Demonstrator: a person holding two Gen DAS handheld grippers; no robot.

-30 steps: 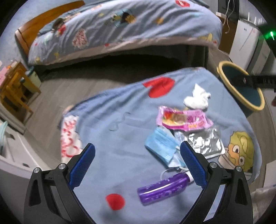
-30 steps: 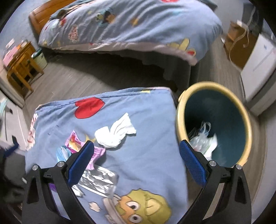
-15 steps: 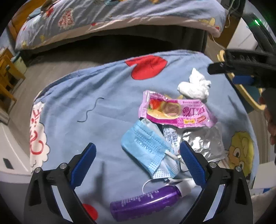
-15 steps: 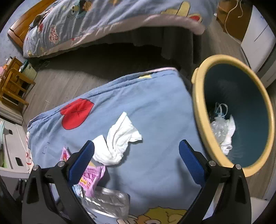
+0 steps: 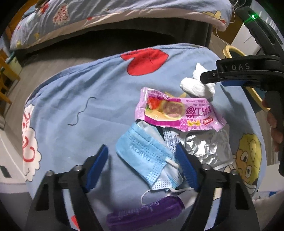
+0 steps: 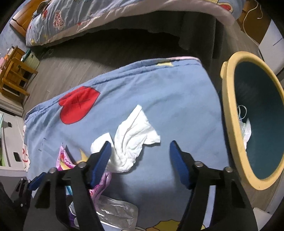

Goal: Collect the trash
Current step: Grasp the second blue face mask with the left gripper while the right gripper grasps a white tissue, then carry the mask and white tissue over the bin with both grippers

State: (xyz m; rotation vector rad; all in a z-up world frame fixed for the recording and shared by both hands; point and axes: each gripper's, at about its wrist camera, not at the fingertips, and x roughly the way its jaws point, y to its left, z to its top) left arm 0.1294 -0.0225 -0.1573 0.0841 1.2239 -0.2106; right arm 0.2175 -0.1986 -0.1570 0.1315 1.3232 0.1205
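Trash lies on a blue cartoon blanket [image 5: 99, 99]. My left gripper [image 5: 142, 156] is open, its jaws on either side of a crumpled blue face mask [image 5: 147, 154]. Beside the mask are a pink snack wrapper [image 5: 177, 112], a silver foil packet [image 5: 207, 147] and a purple tube [image 5: 145, 213]. My right gripper [image 6: 140, 151] is open and low over a crumpled white tissue [image 6: 131, 140], which lies between its jaws; the tissue also shows in the left wrist view [image 5: 195, 85]. A yellow-rimmed teal bin [image 6: 230, 124] with some trash inside stands to the right.
A bed with a matching quilt [image 6: 106, 16] stands across a strip of grey wood floor [image 6: 71, 58]. A wooden stool [image 6: 14, 71] is at far left. White furniture [image 6: 273, 44] stands behind the bin.
Both grippers have moved forward and down toward the blanket. The left now straddles the face mask and the right now straddles the tissue. Both jaws have narrowed slightly but stay open.
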